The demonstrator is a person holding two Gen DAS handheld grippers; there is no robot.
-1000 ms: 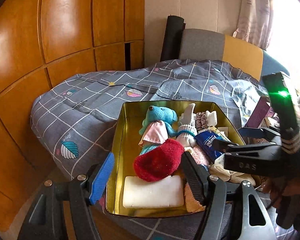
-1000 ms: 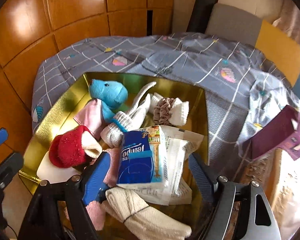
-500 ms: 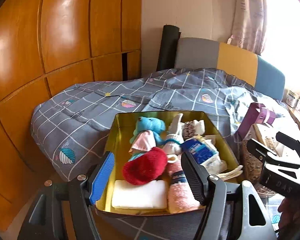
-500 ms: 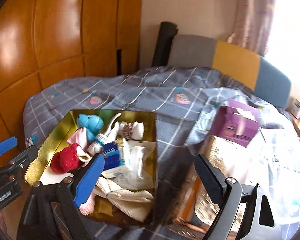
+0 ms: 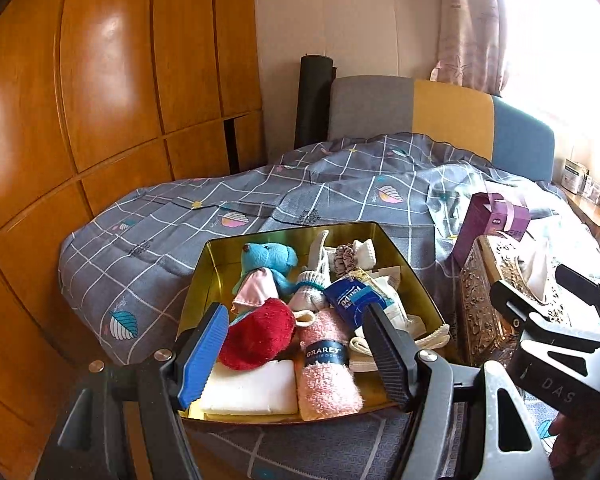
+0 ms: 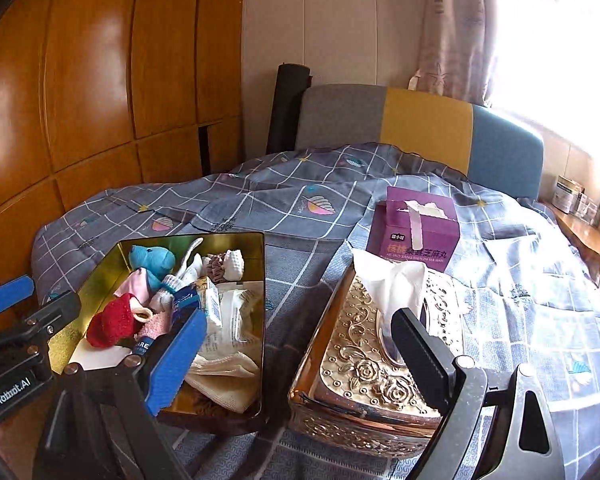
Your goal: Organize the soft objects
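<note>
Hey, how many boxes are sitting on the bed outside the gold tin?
2. The ornate gold tissue box sits right beside the gold tin, on the window side. The purple box stands just behind it, toward the headboard. Others may be out of view.

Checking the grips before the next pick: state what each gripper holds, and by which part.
Nothing is held. The left gripper stands open above the gold tin, and the right gripper stands open, empty, over the ornate tissue box.
</note>
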